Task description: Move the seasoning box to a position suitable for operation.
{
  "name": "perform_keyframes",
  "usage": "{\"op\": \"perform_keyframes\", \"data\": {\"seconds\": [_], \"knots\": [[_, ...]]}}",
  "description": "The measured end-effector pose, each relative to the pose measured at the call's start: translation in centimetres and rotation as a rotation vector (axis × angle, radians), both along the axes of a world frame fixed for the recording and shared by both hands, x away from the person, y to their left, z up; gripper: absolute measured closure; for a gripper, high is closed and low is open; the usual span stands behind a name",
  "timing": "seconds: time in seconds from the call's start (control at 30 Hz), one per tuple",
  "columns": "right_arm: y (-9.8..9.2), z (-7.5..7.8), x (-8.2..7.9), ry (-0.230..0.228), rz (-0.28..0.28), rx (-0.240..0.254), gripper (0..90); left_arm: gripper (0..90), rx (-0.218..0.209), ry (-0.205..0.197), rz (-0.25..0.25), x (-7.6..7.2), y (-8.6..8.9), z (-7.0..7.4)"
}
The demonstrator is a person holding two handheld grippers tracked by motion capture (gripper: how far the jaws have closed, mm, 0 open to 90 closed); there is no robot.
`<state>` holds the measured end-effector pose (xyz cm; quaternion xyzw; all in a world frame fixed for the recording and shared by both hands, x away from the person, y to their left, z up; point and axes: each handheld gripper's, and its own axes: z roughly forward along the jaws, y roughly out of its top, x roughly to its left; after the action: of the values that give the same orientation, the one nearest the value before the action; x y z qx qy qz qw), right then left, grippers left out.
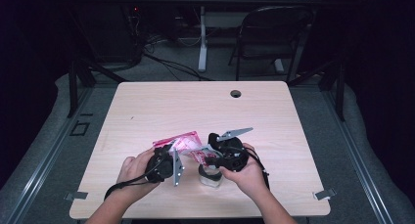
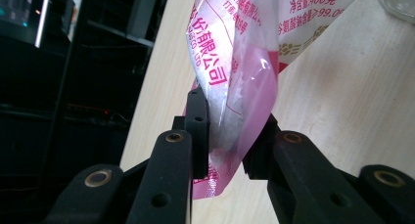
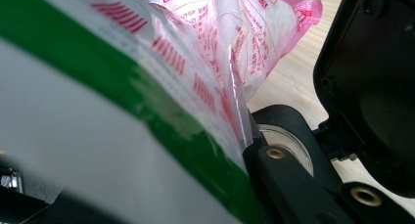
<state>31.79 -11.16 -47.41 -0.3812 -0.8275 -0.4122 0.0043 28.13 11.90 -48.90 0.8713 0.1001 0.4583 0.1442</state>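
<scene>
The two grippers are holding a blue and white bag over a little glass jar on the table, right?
Not blue. In the left gripper view the bag is pink and white. Both the left gripper and right gripper do hold it, by the glass jar on the table.

The high view is lit evenly from above on the table (image 1: 147,111), with soft shadows and a near-black surround; in the left gripper view a glare spot sits on the bag (image 2: 254,67), its print sharp. The right gripper view is badly blurred at its near left; farther film stays crisp.
</scene>
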Motion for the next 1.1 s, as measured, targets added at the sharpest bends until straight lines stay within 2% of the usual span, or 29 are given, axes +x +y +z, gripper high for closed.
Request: {"op": "perform_keyframes", "data": {"seconds": [0.37,0.57,1.1], "knots": [[-0.4,0.0,-0.1,0.001,-0.007,0.0,87.7,76.9,0.007,-0.036,-0.034,0.1,-0.1,-0.1],[-0.7,-0.1,0.0,0.005,-0.013,-0.001,86.8,77.0,0.056,-0.069,-0.042,0.0,-0.3,-0.4],[-1.2,-0.2,-0.2,0.007,-0.029,0.032,84.0,77.1,0.082,-0.12,-0.046,-0.1,-0.5,-0.7]]}}
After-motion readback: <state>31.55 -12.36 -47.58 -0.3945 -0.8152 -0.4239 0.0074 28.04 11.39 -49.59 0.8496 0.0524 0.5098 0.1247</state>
